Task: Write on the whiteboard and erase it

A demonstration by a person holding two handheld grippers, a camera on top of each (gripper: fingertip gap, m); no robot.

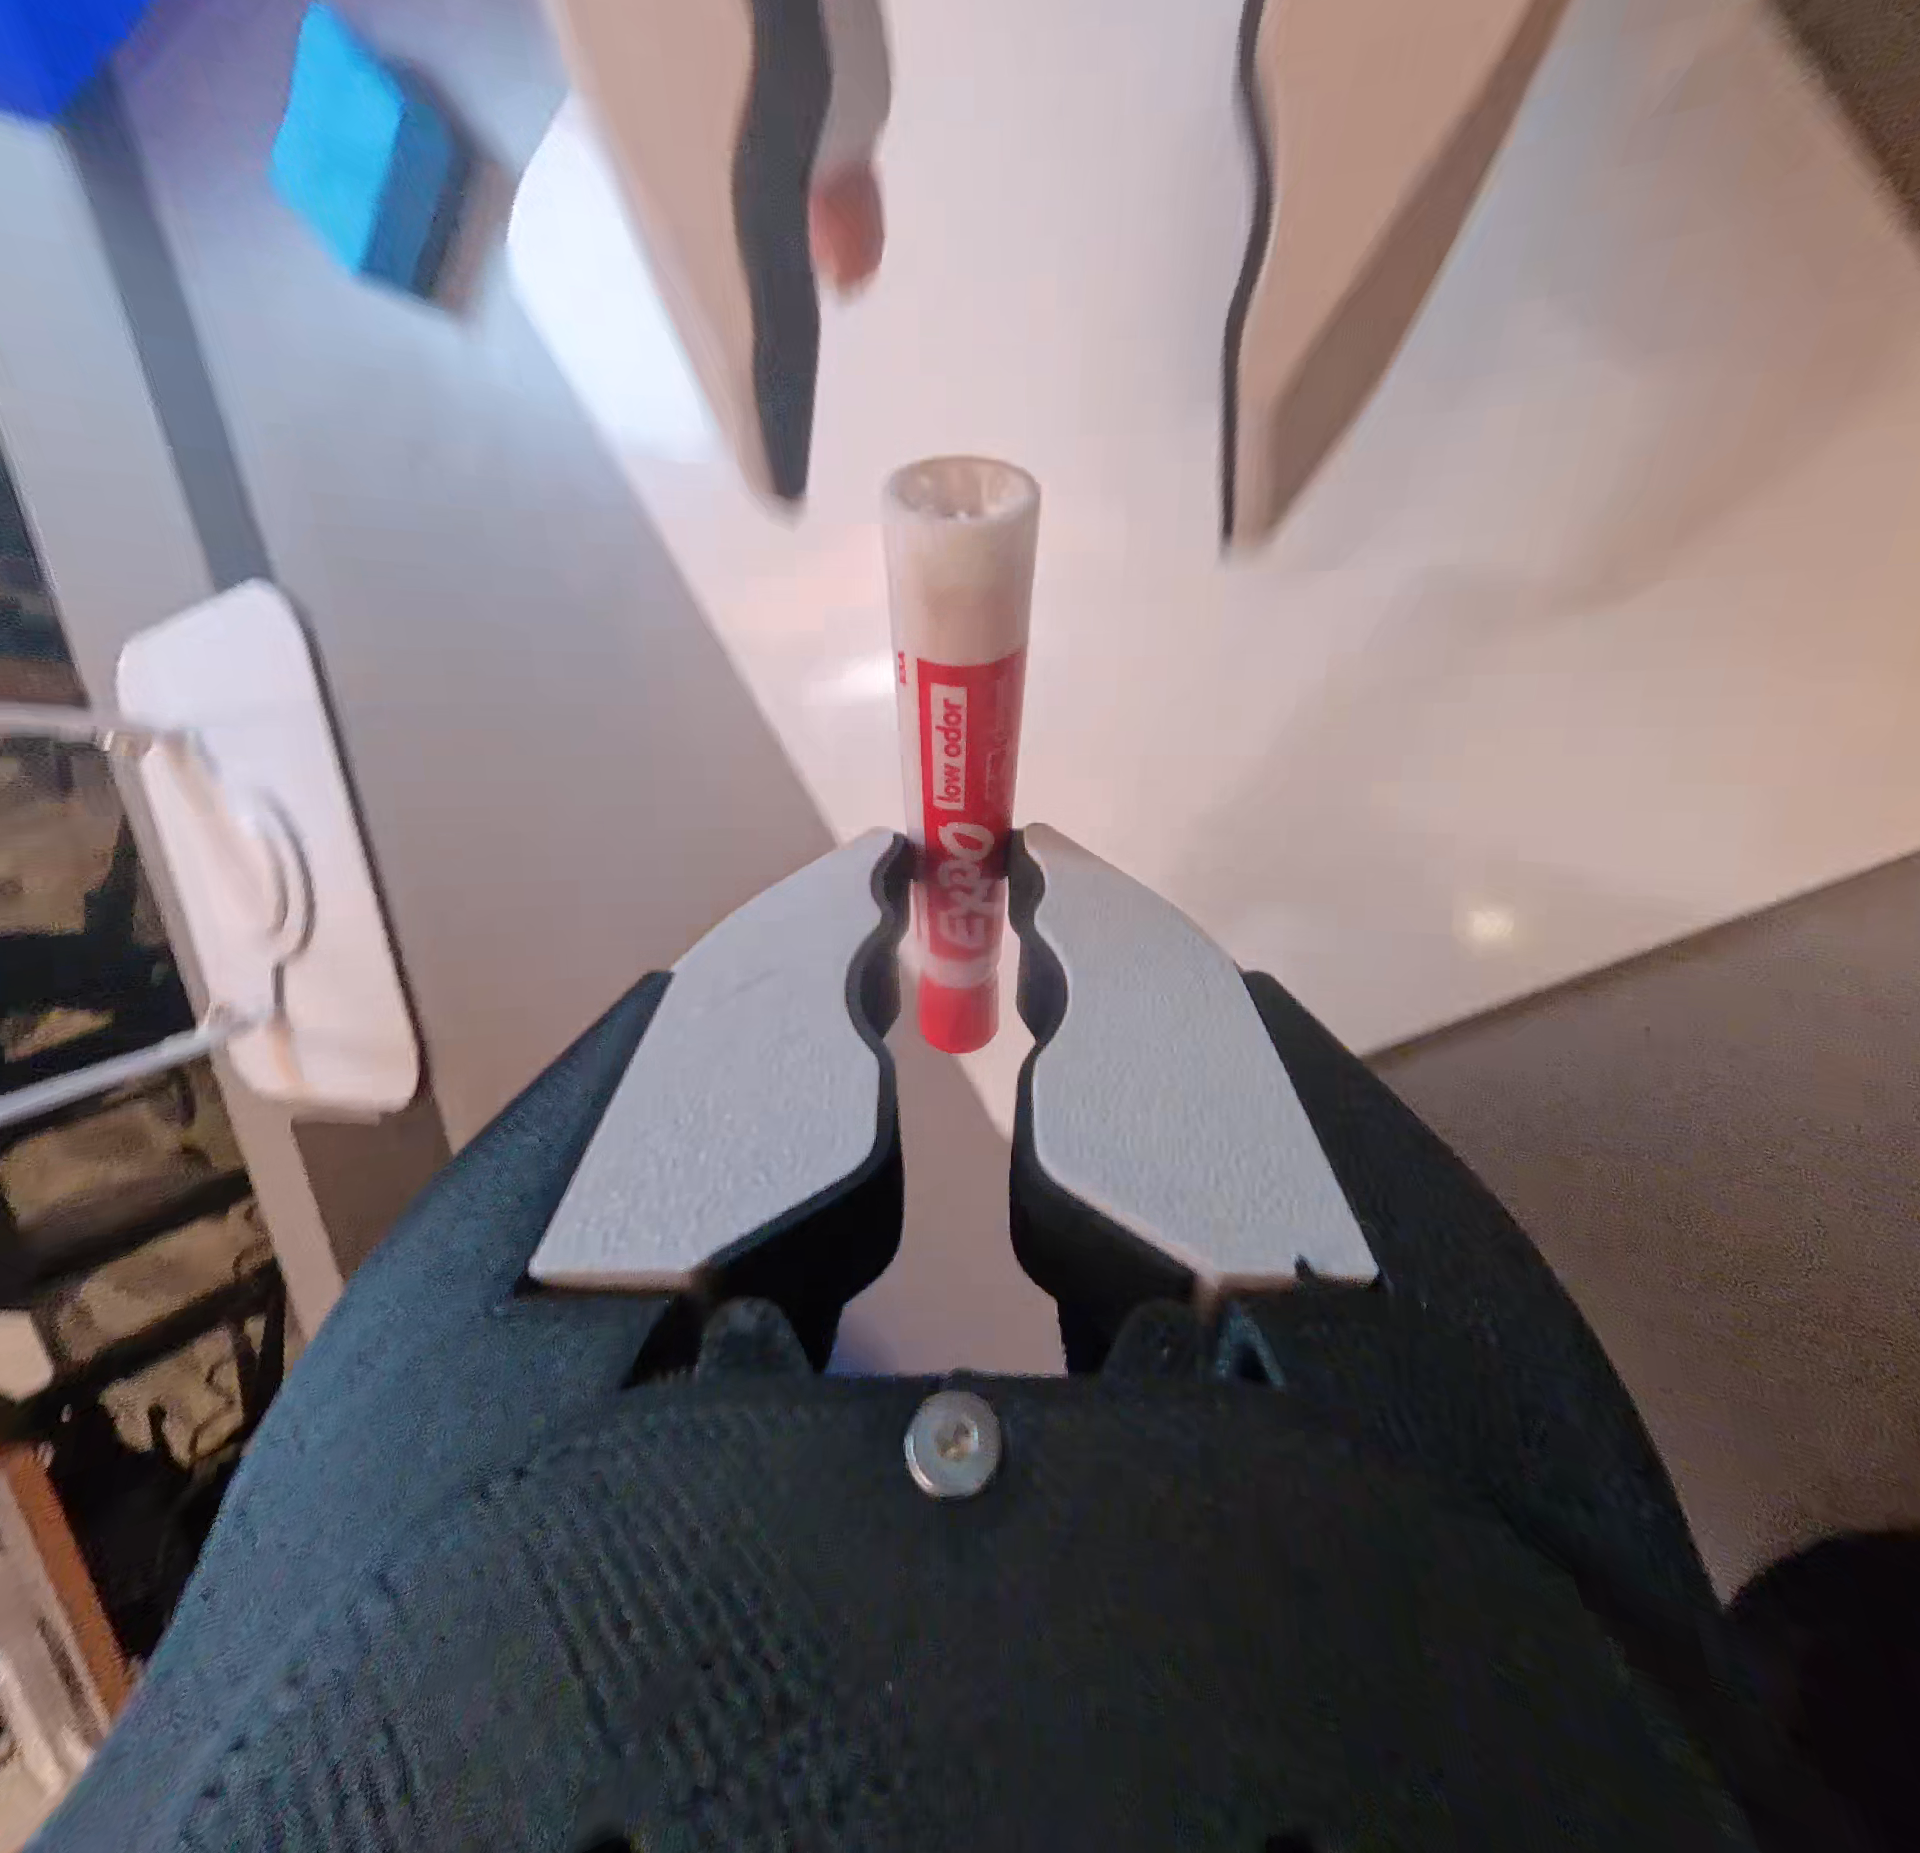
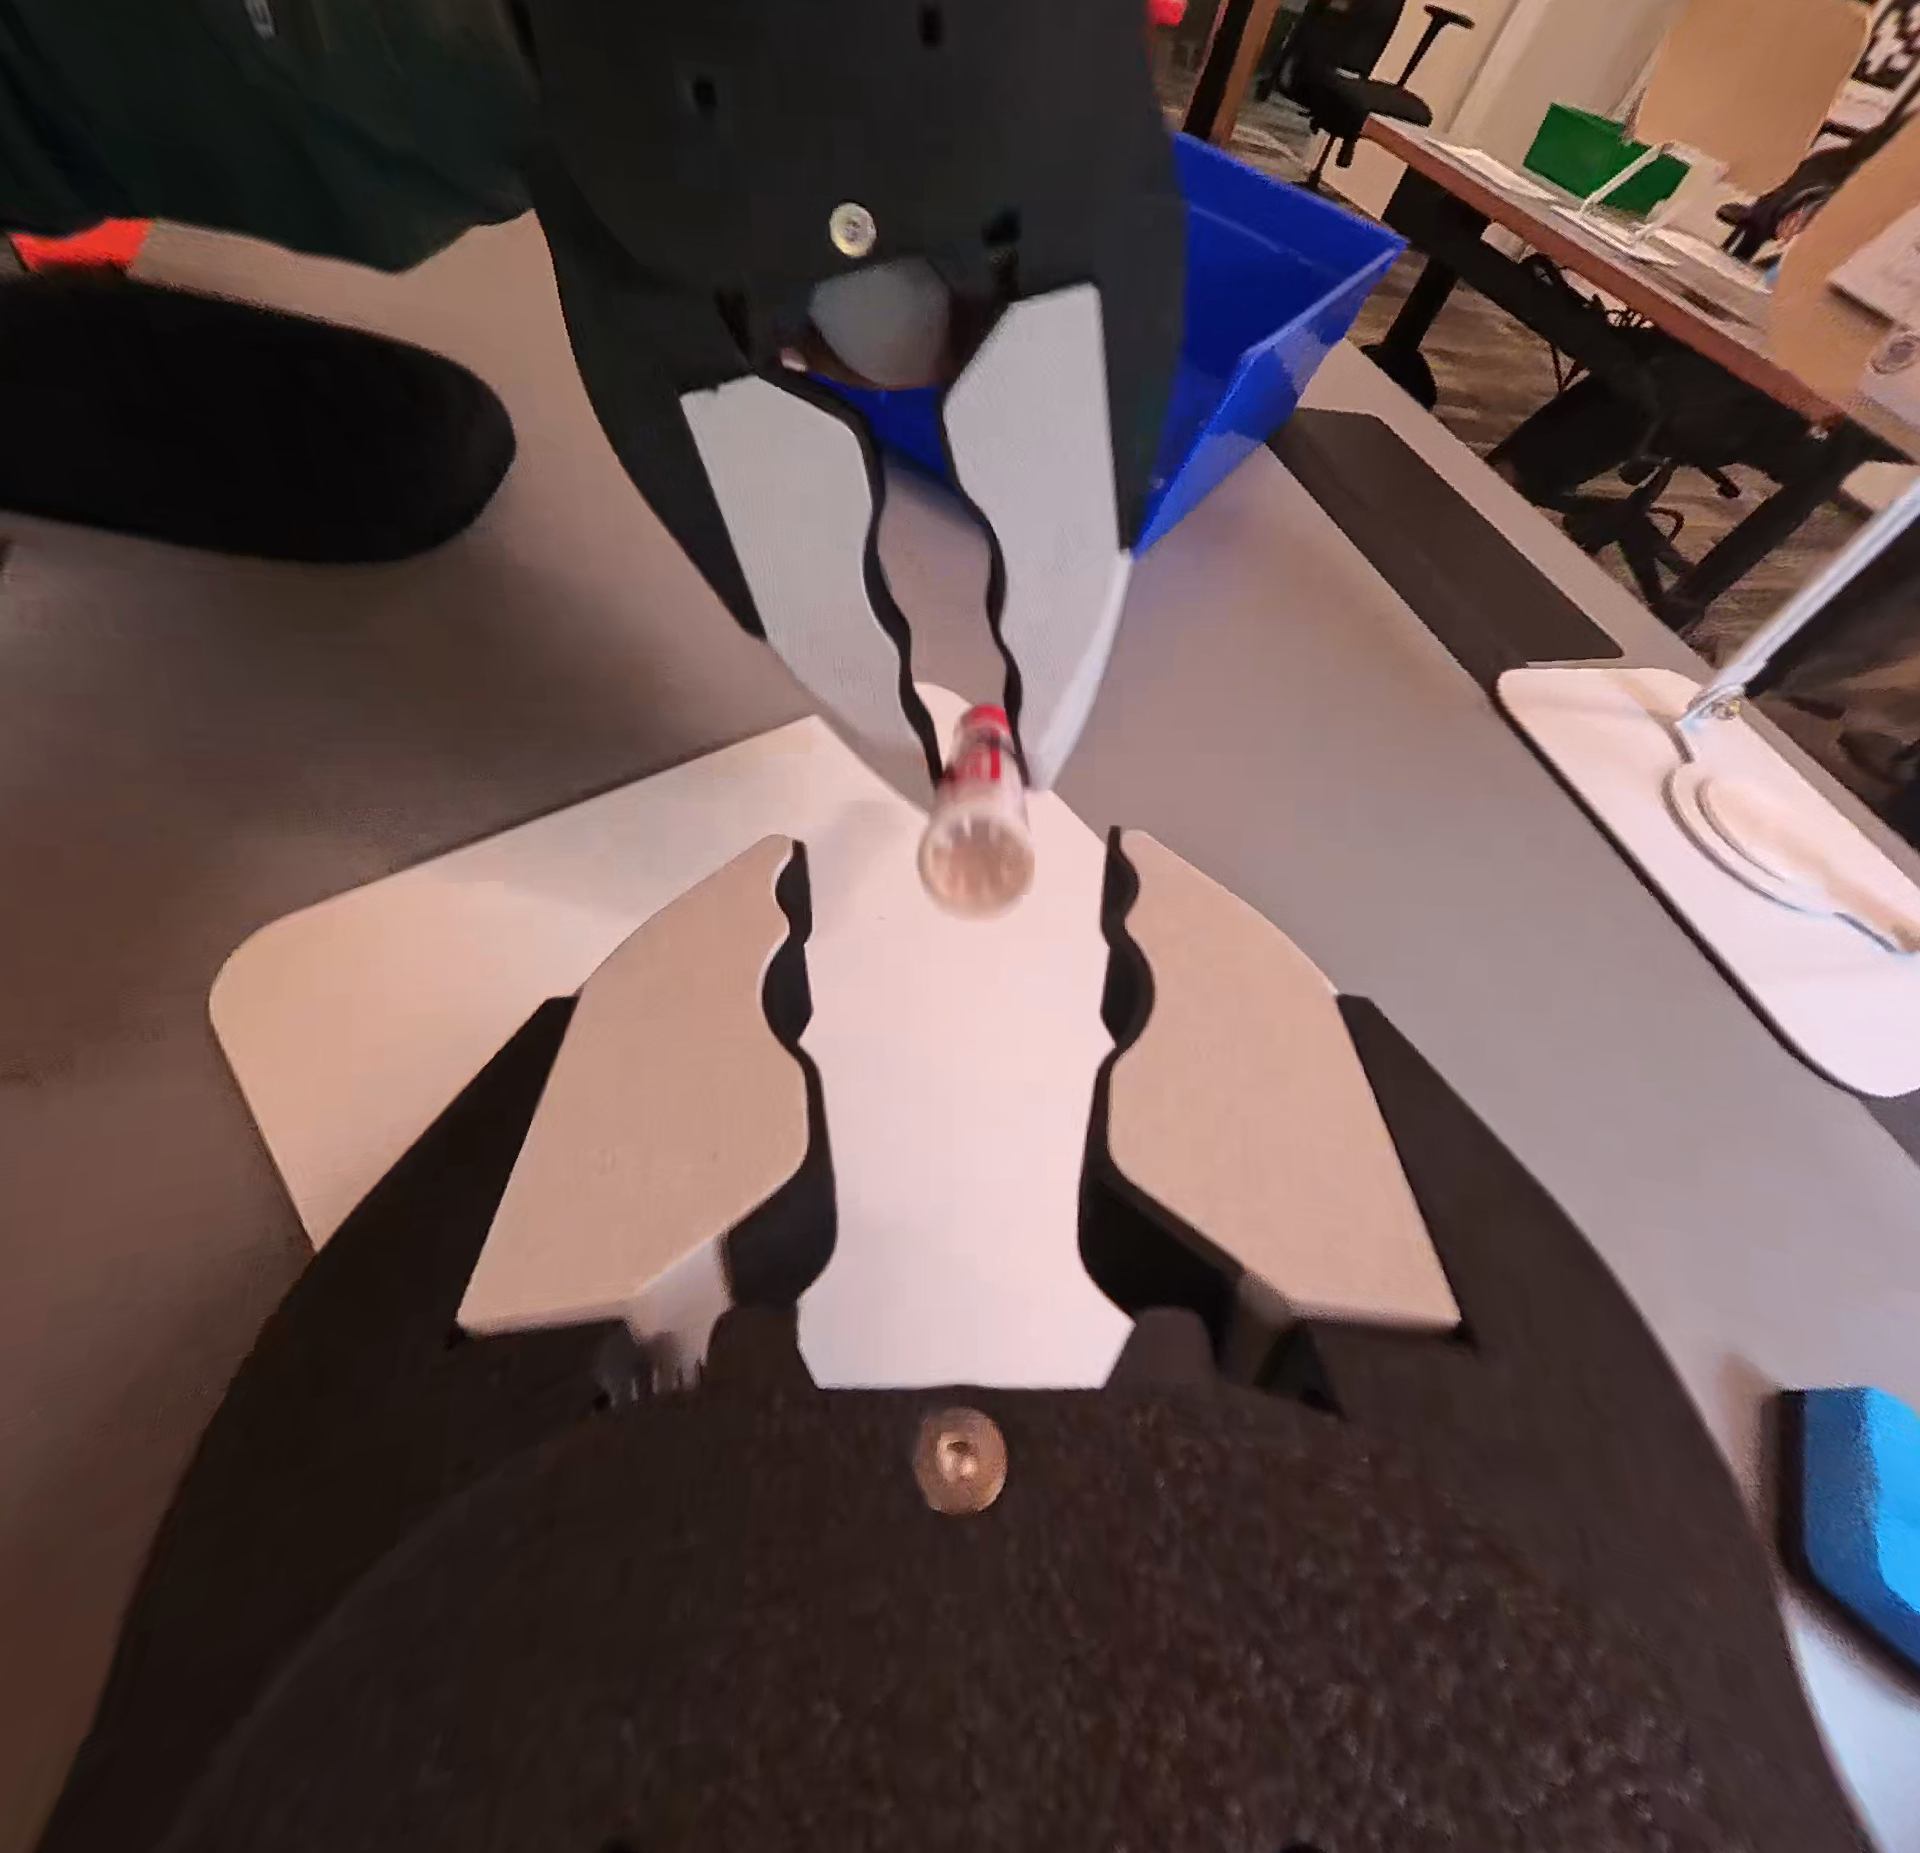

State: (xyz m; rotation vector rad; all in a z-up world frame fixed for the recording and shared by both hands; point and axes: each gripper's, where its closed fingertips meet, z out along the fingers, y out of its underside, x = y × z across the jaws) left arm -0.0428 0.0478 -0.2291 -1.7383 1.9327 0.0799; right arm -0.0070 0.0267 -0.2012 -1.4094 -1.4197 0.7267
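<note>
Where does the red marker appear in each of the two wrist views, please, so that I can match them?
Left wrist view: the red marker stands at centre, clamped between the left gripper fingertips, its white end pointing away.
Right wrist view: the marker sits just above centre, held by the far gripper, white end toward the camera.
Shared landmark: the small whiteboard beneath it; also the blue eraser.

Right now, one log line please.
left claw: shut on marker | right claw: open, empty | whiteboard: blank | eraser: untouched
</note>
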